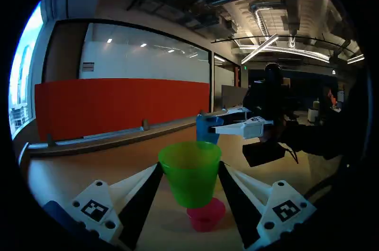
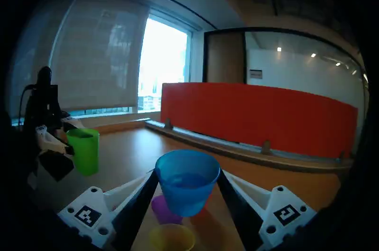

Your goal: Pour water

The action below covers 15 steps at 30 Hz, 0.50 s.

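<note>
Left tool (image 1: 189,168) pinching the green cup (image 1: 191,177), right tool (image 2: 187,175) the water-filled blue cup (image 2: 187,187), we stand ready to pour: next, tilt blue over green's mouth.

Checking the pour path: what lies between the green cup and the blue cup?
The stretch is bare: in the right gripper view, plain wooden tabletop shows between the green cup and the blue cup.
</note>
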### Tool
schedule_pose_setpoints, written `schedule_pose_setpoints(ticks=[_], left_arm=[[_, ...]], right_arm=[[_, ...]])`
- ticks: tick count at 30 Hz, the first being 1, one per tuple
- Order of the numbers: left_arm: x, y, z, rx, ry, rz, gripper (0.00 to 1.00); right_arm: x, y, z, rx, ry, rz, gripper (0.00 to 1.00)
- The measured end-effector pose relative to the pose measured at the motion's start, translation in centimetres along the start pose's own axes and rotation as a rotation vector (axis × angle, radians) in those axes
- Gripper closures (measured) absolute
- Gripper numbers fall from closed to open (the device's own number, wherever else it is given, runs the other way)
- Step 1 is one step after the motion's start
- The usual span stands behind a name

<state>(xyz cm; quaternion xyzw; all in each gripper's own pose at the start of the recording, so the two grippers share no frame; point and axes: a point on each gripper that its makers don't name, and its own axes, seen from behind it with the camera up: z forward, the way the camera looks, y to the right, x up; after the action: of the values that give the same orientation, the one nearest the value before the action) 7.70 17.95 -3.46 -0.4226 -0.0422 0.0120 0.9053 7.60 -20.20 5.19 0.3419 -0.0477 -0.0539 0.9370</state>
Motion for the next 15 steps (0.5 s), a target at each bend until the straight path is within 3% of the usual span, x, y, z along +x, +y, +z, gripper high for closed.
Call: schedule_pose_setpoints(ticks=[15], left_arm=[[0.3, 0.6, -0.5, -0.009, 0.011, 0.013, 0.17]], right_arm=[[2.4, -2.5, -1.4, 0.037, 0.03, -0.08, 0.09]])
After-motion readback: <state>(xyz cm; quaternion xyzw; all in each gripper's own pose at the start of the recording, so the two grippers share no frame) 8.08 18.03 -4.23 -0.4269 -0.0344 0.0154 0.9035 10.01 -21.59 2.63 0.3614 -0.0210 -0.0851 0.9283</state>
